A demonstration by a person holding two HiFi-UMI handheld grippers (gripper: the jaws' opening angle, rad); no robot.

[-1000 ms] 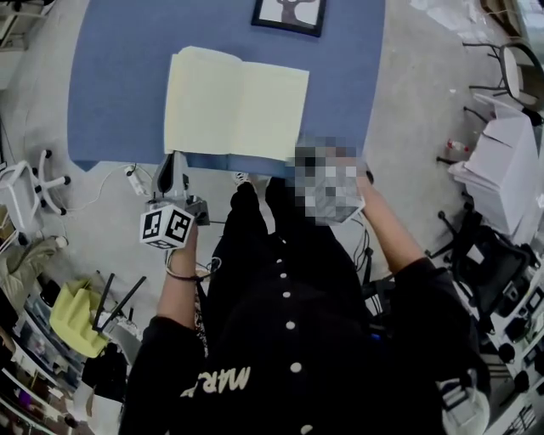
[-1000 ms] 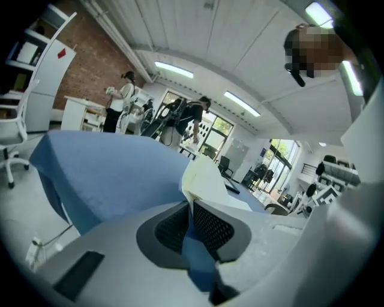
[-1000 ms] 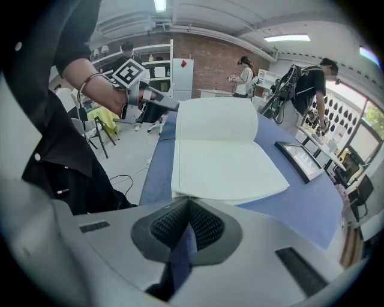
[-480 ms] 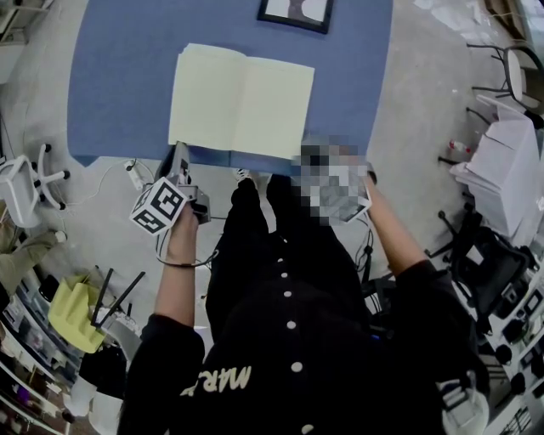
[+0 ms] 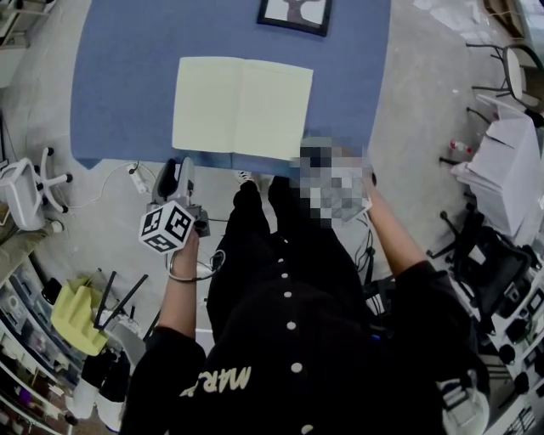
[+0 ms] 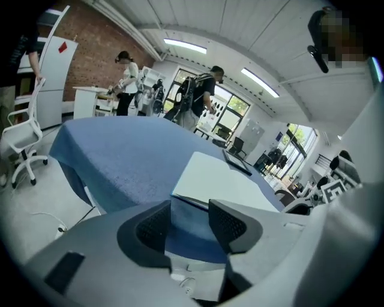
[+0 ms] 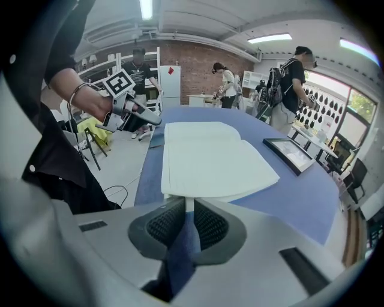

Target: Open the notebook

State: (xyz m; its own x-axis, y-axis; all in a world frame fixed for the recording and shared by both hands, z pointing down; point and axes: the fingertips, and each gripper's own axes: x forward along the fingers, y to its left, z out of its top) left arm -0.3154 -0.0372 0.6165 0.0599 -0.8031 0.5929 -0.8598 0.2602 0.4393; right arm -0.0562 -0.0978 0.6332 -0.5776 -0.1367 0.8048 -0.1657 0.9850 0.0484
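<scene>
L fingers [image 6: 153, 226] are standing apart and opening. Nothing is sitting btwn the pads; only the blue counter [image 5: 119, 76] is showing through the gap. L gripper [image 6: 189, 211] is hovering just off the counter's near-left edge, tilting down and pointing toward the near-left corner of the notebook [image 5: 242, 106] w/o touching it.

R fingers [image 7: 165, 225] are opening w/ only a narrow slit btwn them. The pads are not pressing on the notebook; blue counter surface is showing in the slit. R gripper [image 7: 187, 210] is sitting at the counter's near edge, just short of the notebook's near-right edge. In the head view it is mostly hidden.

Notebook is lying open and flat near the counter's near edge, both pale pages facing up. A framed picture [image 5: 293, 13] is lying at the far edge, apart from the notebook.
</scene>
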